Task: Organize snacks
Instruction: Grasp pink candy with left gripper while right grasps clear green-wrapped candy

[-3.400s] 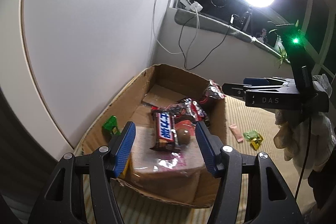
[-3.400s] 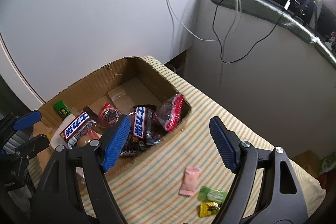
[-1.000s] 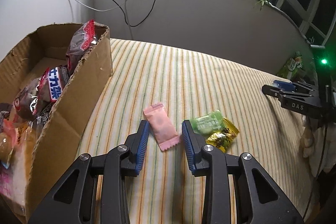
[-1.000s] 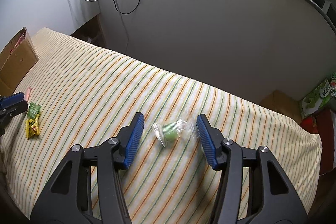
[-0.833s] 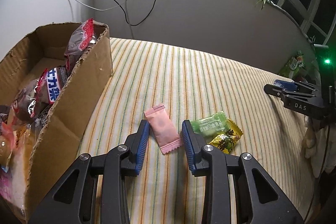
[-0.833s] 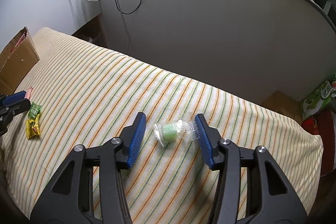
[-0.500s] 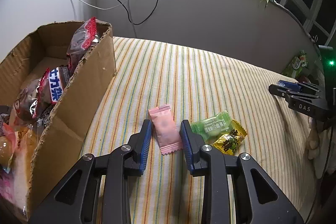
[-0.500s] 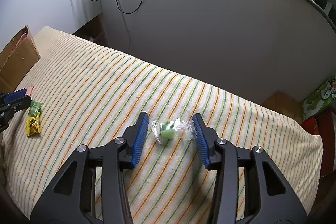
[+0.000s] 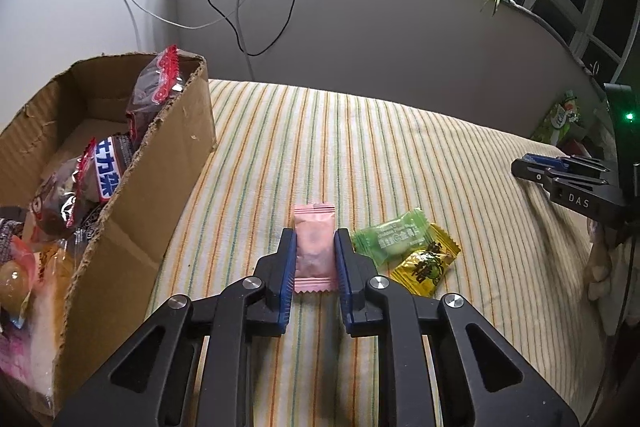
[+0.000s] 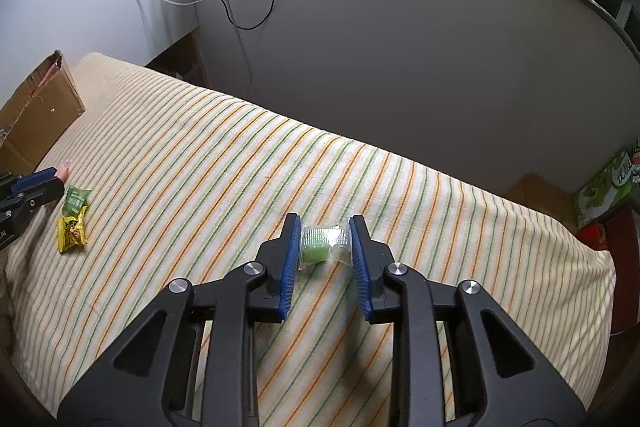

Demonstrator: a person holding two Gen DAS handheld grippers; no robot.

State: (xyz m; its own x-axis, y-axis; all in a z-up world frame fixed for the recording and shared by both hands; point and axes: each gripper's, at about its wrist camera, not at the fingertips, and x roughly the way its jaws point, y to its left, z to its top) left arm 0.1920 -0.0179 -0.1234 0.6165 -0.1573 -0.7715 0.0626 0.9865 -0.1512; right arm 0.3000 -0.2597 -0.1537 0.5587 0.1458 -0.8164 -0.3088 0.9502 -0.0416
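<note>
The left claw [image 9: 315, 259] reached low over the striped bench [image 9: 400, 155], pads clamped on a flat pink candy packet [image 9: 314, 247] just right of the cardboard box [image 9: 160, 195]. Far right, the right claw [image 10: 325, 247] pinched a clear wrapper holding a green sweet [image 10: 322, 246] lying on the cloth.

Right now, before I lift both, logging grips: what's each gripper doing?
Left gripper: shut on the pink candy packet.
Right gripper: shut on the clear-wrapped green candy.
</note>
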